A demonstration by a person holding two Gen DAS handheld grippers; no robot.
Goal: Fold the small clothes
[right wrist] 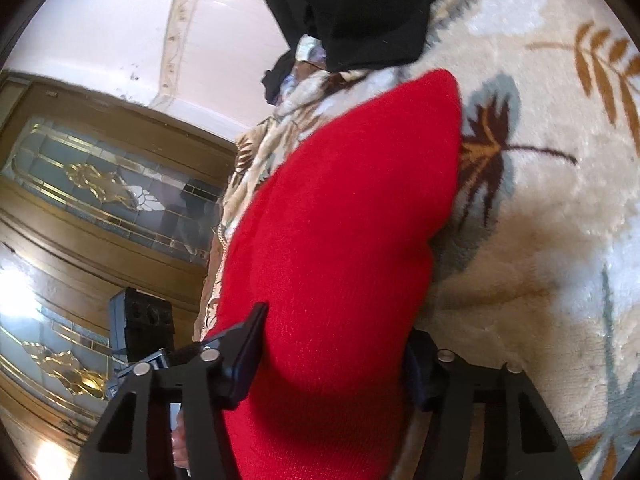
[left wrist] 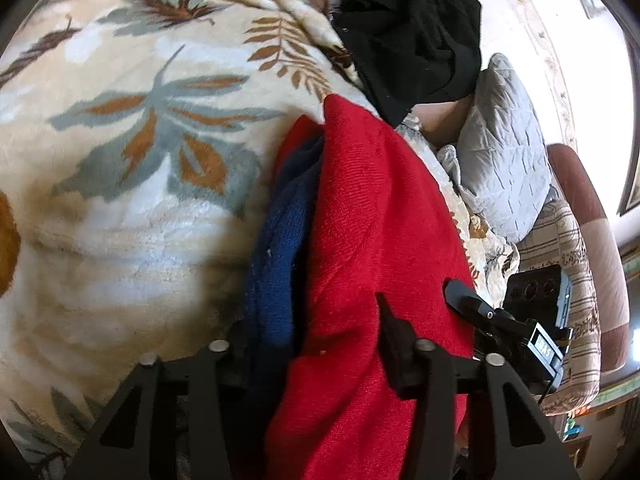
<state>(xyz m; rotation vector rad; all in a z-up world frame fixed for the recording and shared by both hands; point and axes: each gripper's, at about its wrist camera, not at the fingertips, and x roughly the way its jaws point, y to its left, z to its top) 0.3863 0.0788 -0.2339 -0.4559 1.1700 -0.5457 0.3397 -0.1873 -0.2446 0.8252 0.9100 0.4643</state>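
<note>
My left claw: the left gripper [left wrist: 316, 344] points down at the bed from the bottom of its frame, its jaws pinched on a red knit garment [left wrist: 360, 240] and the blue knit piece [left wrist: 280, 248] bunched between them.
My right claw: the right gripper [right wrist: 336, 344] sits at the bottom of its frame, tilted down, jaws pressed onto the same red knit garment [right wrist: 344, 220], which fills the gap between the fingers.
Each other: in the left view my right gripper [left wrist: 472, 300] shows at lower right, at the red cloth's edge.
Where the garment is: draped from both claws up the centre of each frame, its far end lying on the leaf-print blanket [left wrist: 140, 140].
Blue piece: tucked along the red cloth's left edge in the left view; only a dark sliver at the right finger in the right view.
Edges: the red cloth's far end stops just short of a black garment [left wrist: 412, 40] heaped at the top of the frame.
Open room: bare blanket [right wrist: 540, 200] spreads across the left of the left view and the right of the right view.
Surface: soft plush, cream with grey and brown leaves, rumpled.
Room: a grey quilted pillow [left wrist: 504, 160] at right of the left view; a wooden door with leaded glass [right wrist: 100, 184] at left of the right view.
</note>
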